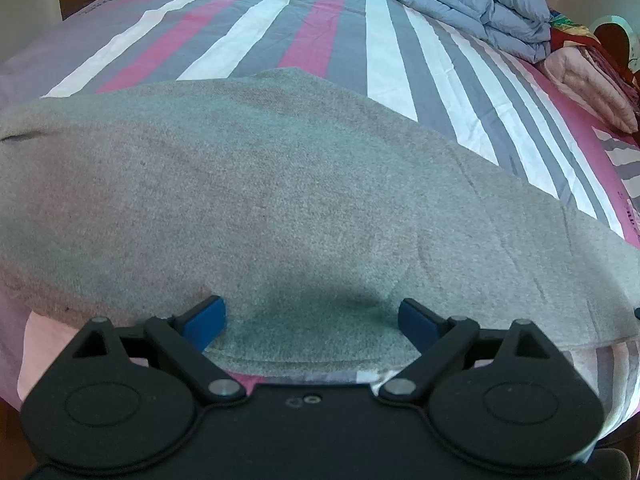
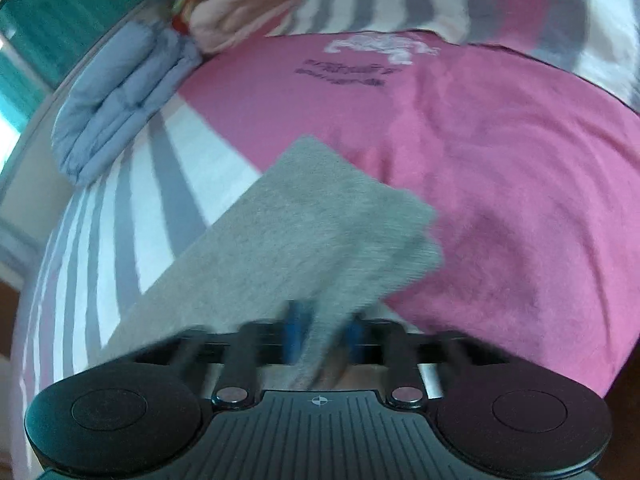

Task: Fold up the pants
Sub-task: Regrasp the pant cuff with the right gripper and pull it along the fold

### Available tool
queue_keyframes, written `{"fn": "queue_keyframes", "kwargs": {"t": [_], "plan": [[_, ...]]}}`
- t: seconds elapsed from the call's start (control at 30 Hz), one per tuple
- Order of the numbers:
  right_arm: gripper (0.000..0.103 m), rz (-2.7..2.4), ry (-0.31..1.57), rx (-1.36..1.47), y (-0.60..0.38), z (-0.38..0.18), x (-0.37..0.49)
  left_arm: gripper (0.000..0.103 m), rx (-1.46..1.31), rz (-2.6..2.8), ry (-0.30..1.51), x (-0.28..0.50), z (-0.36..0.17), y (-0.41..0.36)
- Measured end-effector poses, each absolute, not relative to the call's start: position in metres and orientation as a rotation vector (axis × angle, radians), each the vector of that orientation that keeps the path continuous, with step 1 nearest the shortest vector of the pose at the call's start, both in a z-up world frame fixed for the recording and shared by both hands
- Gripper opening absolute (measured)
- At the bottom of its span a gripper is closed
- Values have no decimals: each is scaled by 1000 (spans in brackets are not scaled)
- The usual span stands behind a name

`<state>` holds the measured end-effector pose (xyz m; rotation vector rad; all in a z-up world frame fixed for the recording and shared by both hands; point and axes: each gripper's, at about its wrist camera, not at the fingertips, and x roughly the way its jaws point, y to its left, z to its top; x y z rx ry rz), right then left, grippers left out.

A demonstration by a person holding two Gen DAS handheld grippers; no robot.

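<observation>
The grey pants [image 1: 256, 184] lie spread across the striped bed sheet [image 1: 320, 32] and fill most of the left wrist view. My left gripper [image 1: 312, 320] is open, its blue fingertips [image 1: 206, 318] wide apart at the pants' near edge, holding nothing. In the right wrist view, which is blurred by motion, my right gripper [image 2: 322, 338] is shut on a fold of the grey pants [image 2: 296, 232], and the cloth stretches away from the jaws over the sheet to a squared end.
A folded blue-grey quilt [image 1: 468, 4] lies at the bed's far right, with pink and red bedding [image 1: 592, 76] beside it. The quilt [image 2: 120, 96] also shows in the right wrist view, by a window. A pink area of the sheet [image 2: 500, 168] lies beyond the pants.
</observation>
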<state>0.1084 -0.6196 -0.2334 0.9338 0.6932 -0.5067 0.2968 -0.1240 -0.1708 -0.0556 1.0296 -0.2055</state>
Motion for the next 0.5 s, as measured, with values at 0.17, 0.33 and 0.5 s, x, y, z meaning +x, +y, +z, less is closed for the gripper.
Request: {"fn": "queue_keyframes", "kwargs": {"t": [0.17, 0.33, 0.5], "plan": [[13, -488, 690, 852, -617, -217, 108, 86, -68, -193, 1011, 296, -168, -121], [13, -544, 716, 830, -623, -231, 108, 85, -74, -128, 1005, 302, -166, -95], [13, -568, 659, 780, -620, -217, 105, 82, -124, -61, 970, 304, -148, -51]]}}
